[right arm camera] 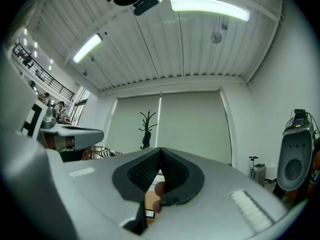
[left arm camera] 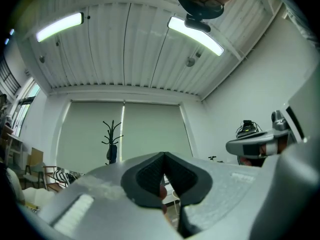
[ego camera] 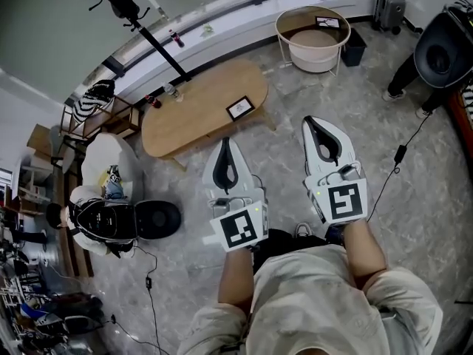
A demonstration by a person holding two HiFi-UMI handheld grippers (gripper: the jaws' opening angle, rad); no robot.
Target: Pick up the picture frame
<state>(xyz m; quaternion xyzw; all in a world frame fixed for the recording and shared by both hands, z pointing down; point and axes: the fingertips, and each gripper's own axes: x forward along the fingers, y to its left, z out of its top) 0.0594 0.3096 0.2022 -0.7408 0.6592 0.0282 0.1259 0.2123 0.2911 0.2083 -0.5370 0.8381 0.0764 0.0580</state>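
Barely started. Small black-edged rectangular picture frame [ego camera: 240, 108] lying flat on the light wooden oval coffee table [ego camera: 188, 117], close to that table's right end and near the edge facing the person. Untouched, with nothing on it or against it. Nothing lifted, nothing gripped, no contact made.

Grey left gripper [ego camera: 227, 146], with a black-and-white marker cube at its back, held out above the grey marbled floor [ego camera: 414, 220]. Just short of the table's near edge, tip aimed roughly toward the frame but apart from it. Jaws pressed together in the left gripper view, black ribbed pads [left arm camera: 147, 176] meeting at the tip with nothing caught between them.

Grey right gripper [ego camera: 312, 124], same build, out beyond the table's right end, over the floor and well apart from the frame. Jaws likewise closed and empty in the right gripper view, pads [right arm camera: 142, 171] touching at the tip. Through the gap below them, a strip of wooden tabletop and a small dark-edged rectangle, probably the frame, too small to be sure.

Left to do, judging from this: reach the table, spread 1 pair of jaws, settle them across an edge of the frame, clamp, raise it off the wood. Of those 5 steps, 0 done. Flat frame on a flat top, so likely awkward to get a jaw under.
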